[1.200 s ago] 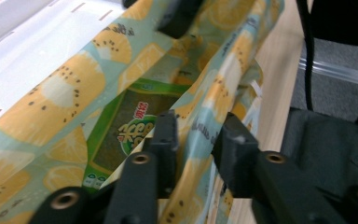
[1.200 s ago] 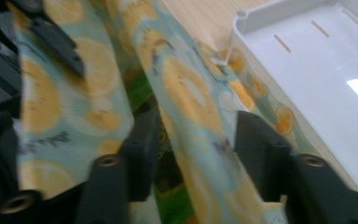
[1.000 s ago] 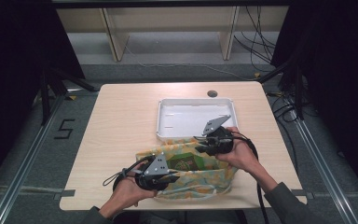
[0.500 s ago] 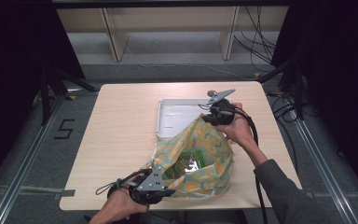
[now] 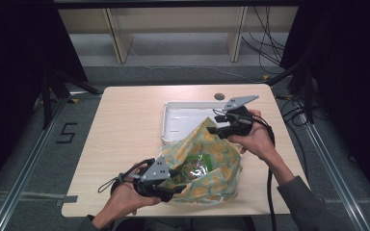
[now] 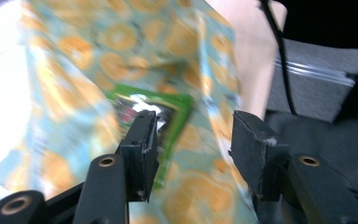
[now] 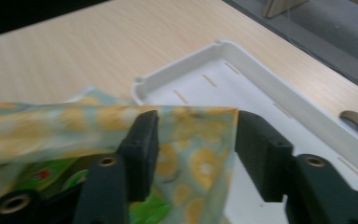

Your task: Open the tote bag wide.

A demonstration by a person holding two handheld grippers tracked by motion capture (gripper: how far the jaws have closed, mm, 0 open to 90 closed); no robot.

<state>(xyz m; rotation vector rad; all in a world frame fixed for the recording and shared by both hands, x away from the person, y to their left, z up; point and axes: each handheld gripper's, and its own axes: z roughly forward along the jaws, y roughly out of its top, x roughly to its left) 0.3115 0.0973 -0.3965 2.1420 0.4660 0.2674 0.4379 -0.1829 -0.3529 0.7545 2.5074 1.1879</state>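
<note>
From the high view, the soft orange-print cloth bag (image 5: 207, 166) lies limp and light on the pale wooden counter (image 5: 125, 125) beside the white plastic tray (image 5: 178, 120); its hem corners suit gripping. The left claw (image 6: 193, 140) has just opened, fabric loose between; the green packet (image 6: 175, 116) shows no legible writing. The right claw (image 7: 196, 140) has just opened likewise.

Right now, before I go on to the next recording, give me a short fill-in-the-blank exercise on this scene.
1. The bag is printed with slices of ____ fruit.
2. Inside the bag lies a ____ packet.
3. Beyond the bag on the table stands an empty white ____.
4. The jaws of the left gripper and of the right gripper stand ____, and have just been opening.

Missing words: orange; green; tray; open
</note>
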